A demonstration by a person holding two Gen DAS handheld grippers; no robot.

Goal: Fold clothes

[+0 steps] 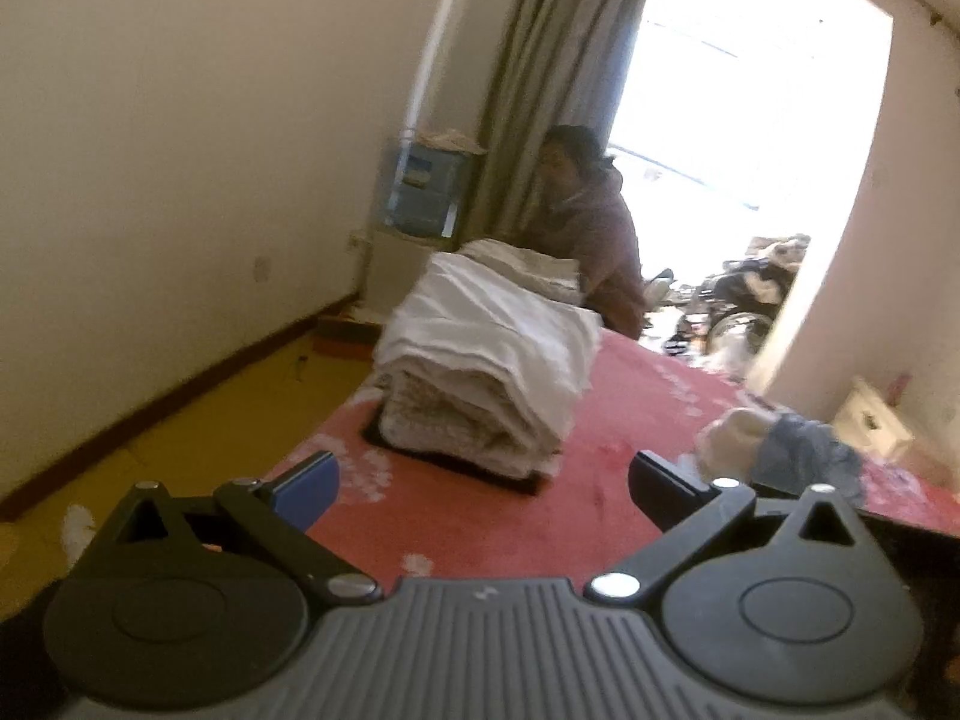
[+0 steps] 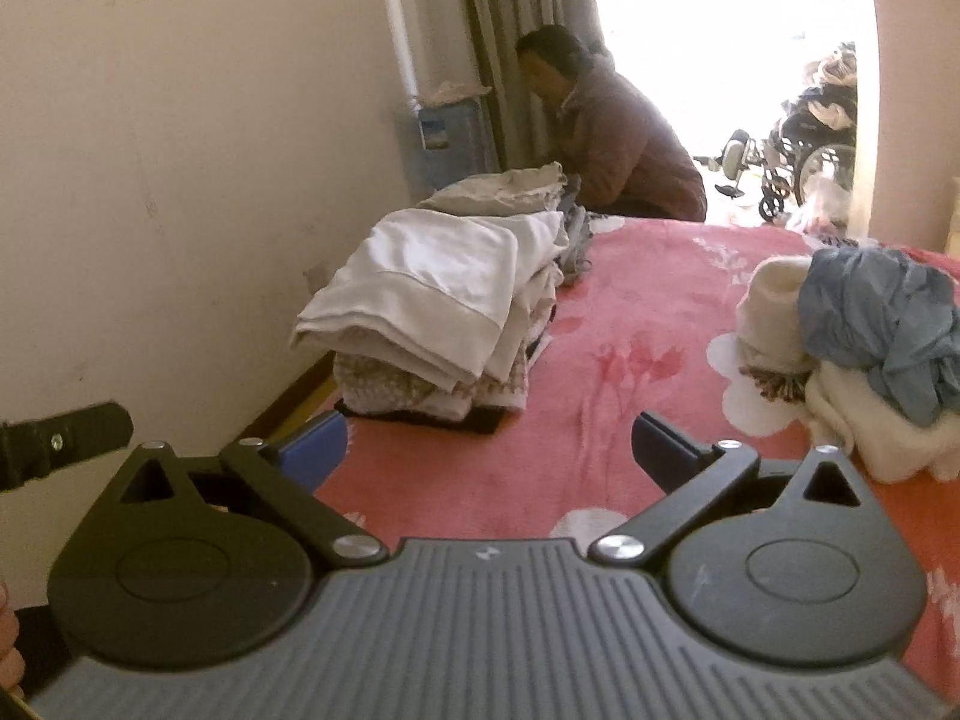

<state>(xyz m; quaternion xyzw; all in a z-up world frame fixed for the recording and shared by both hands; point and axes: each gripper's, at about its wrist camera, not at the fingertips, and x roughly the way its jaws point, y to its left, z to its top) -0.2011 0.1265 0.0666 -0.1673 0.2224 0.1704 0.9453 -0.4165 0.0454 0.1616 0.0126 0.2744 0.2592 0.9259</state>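
Both grippers, left (image 1: 483, 489) and right (image 2: 489, 450), hang released and empty over the bed (image 2: 630, 324). A folded stack (image 2: 432, 324) sits at the bed's left edge; an unfolded heap (image 2: 864, 348) lies at its right edge.

Daylight pours in through the open doorway (image 1: 744, 138), blown out to pure white there. The left wrist view is smeared with motion blur, softest on the stack of folded whites (image 1: 486, 360) left of the doorway. Straight walls bow at the edges, and the corners go dark.
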